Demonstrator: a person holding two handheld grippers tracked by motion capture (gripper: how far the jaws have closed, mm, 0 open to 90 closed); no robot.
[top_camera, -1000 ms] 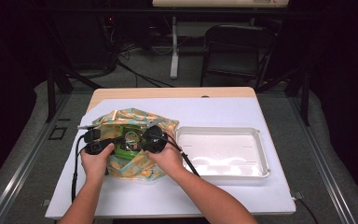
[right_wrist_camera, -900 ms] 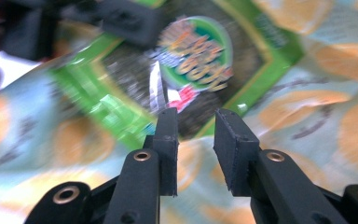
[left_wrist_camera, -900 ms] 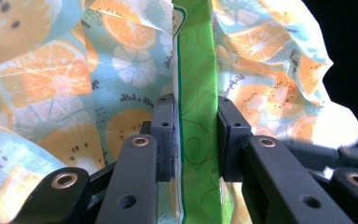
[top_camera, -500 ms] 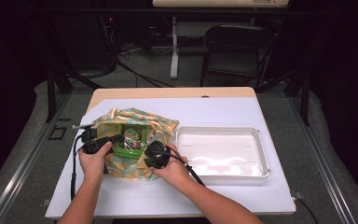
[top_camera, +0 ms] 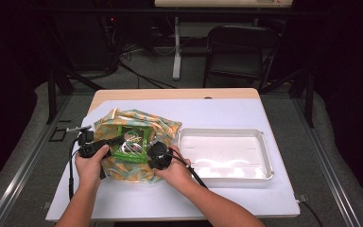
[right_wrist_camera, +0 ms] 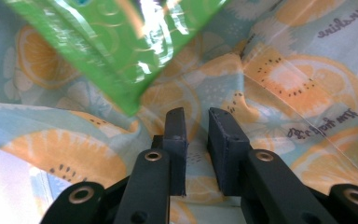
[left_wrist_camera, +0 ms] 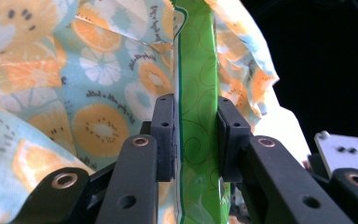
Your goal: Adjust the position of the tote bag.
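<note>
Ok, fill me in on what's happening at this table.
A person works a hand-held gripper in each hand over a fruit-print bag. The left hand-held gripper is clamped on a green packet standing in the bag. The right hand-held gripper has just been closing; its jaws stand a little apart over the bag's fabric. A white tray sits beside it.

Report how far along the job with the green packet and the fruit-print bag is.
Done: the left gripper is clamped on the green packet, which sits at the mouth of the fruit-print bag. In hand: the right gripper, jaws just closing, is low over the bag's fabric, apparently with none between its pads. Left: the packet looks neither fully in nor out; the white tray is bare.
</note>
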